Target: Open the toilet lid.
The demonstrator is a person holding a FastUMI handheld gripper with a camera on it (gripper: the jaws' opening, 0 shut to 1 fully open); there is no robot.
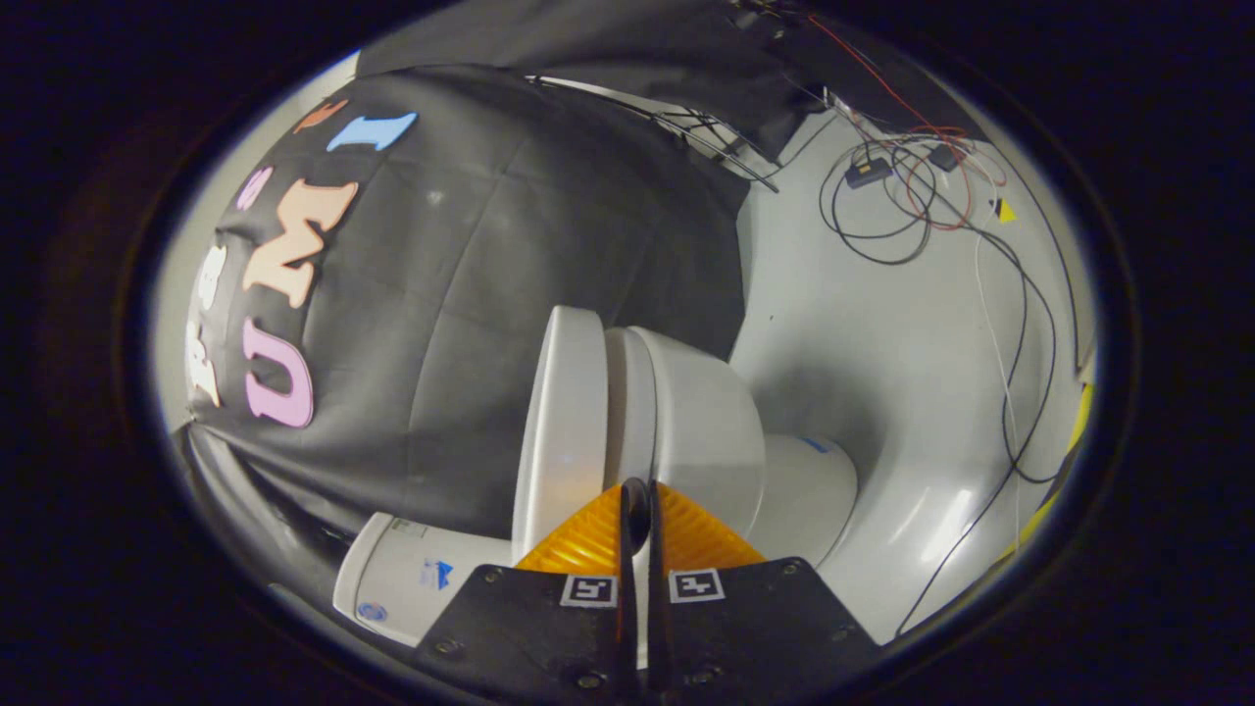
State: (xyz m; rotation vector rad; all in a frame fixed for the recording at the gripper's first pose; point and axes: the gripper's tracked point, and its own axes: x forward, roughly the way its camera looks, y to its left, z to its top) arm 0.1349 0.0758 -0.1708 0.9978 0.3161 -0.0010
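Note:
The white toilet stands just ahead of my fingers and appears turned on its side, because the view is rolled. Its lid [564,422] lies flat against the seat [627,392], with the bowl [706,431] beyond the seat and the tank [412,579] beside my left finger. My gripper [635,490] is shut, its orange fingers [686,539] pressed almost together with only a thin slit between them. The tips sit at the seam between lid and seat. I cannot tell whether they pinch the lid's rim.
The toilet's base [804,490] rests on a pale grey floor [882,373]. Black and red cables [902,196] lie looped on the floor beyond the toilet, with one long cable [1029,392] trailing away. The black cloth wall [471,294] hangs close behind the lid.

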